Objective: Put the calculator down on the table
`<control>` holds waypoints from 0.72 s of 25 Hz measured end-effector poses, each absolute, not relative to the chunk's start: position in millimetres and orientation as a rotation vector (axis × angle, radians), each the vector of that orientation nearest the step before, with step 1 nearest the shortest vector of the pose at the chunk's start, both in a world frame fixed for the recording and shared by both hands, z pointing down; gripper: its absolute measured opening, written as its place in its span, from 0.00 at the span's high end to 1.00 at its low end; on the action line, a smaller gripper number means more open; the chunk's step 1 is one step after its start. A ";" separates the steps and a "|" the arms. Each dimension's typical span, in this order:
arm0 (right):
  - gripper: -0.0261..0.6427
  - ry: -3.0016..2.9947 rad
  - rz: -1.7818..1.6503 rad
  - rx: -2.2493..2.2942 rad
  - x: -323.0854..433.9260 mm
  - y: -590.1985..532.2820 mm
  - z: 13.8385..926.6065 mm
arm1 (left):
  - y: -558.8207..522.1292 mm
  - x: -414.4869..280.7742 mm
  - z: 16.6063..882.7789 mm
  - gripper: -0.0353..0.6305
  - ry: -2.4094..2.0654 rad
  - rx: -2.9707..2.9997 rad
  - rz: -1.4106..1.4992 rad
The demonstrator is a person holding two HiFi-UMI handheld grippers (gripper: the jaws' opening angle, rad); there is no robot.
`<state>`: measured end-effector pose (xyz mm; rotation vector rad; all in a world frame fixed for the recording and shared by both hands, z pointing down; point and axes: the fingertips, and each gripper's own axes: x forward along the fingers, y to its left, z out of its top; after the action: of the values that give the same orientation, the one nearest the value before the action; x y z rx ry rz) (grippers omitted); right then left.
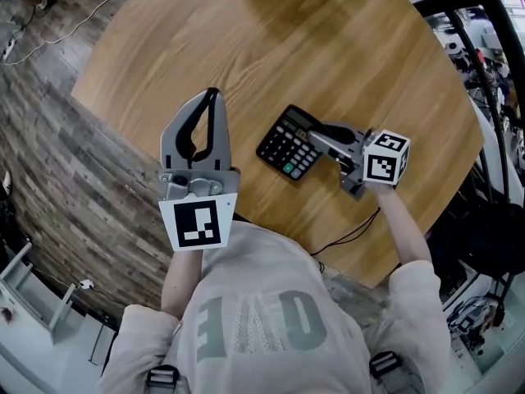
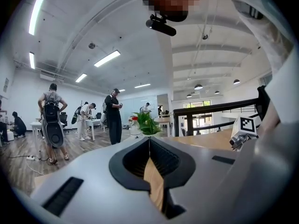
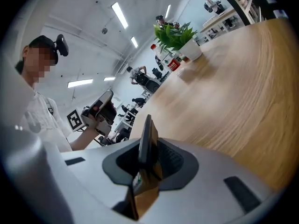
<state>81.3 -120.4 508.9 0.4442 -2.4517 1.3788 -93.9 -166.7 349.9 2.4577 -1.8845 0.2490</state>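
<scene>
Surface: round table [image 1: 328, 39], light wood, grain running across it. It stands on a floor [image 1: 74, 162] of grey-brown planks. A potted plant [image 3: 176, 35] sits at the table's far side. A thin black cable [image 1: 349, 236] hangs off the near edge.

Room: large open hall with a white ceiling and strip lights [image 2: 107, 58]. Several people [image 2: 113, 115] stand among white desks in the background.

Calculator [image 1: 287, 144]: black body and dark keys, with a few green keys at its near corner. It lies diagonally and face up, near the table's front edge. I cannot tell whether it rests on the wood or sits just above it. In the right gripper view it shows edge-on, as a thin dark slab.

Right gripper [image 1: 316, 138]: jaws pinch the calculator's right edge, pads on both of its faces.

Left gripper [image 1: 213, 97]: tips pressed together with nothing between them. It is left of the calculator and apart from it.
</scene>
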 end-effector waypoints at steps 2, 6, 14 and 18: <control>0.84 -2.452 1.379 0.425 80.4 -118.4 513.7 | -168.0 -89.7 354.1 0.93 -1.868 2.462 0.269; 0.84 -2.456 1.282 0.442 81.3 -115.6 517.9 | -170.1 -79.9 354.9 0.93 -1.826 2.500 0.298; 0.81 -2.391 1.039 0.484 82.9 -113.0 530.6 | -174.1 -74.5 349.4 0.93 -1.823 2.522 0.282; 0.79 -2.362 0.997 0.529 82.5 -112.8 534.2 | -169.5 -75.1 347.3 0.93 -1.822 2.528 0.271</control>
<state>82.5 -112.8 534.2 0.5294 -2.3621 0.9968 -75.1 -169.5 347.3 2.5280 -1.8218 0.2712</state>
